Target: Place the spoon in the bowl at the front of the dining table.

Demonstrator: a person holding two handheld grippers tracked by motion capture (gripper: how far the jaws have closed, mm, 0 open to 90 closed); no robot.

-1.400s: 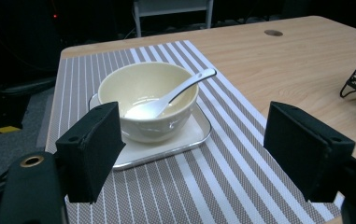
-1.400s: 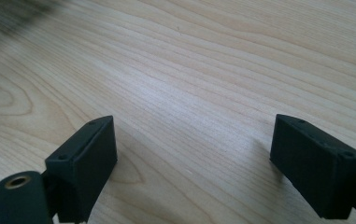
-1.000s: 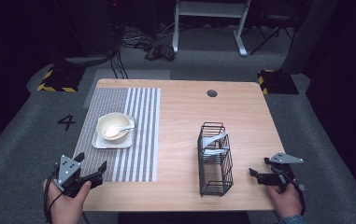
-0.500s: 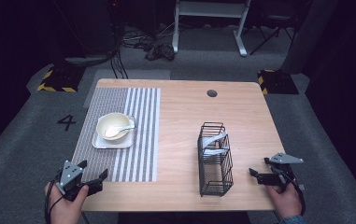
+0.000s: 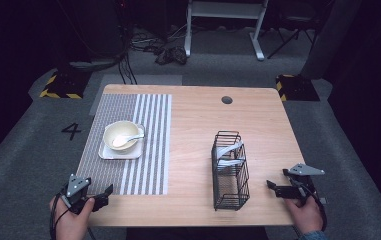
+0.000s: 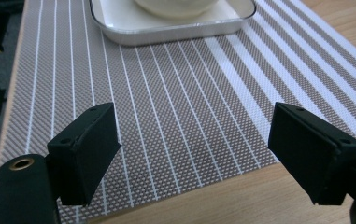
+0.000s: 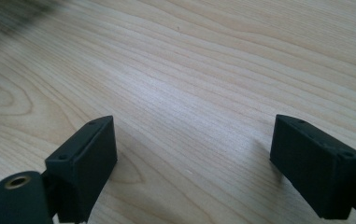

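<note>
1 bowl, 1 tray, 1 placemat, 1 wire basket, 2 grippers.

Left gripper low at the near left corner, jaws spread wide; right gripper near right edge, jaws likewise apart.

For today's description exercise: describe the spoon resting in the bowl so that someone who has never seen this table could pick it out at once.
Start at the striped mat on the table's left half. On it sits a white square plate with a cream bowl. The spoon lies in that bowl, its handle over the rim toward the rack; the other pale utensils stand in that black wire rack.
</note>
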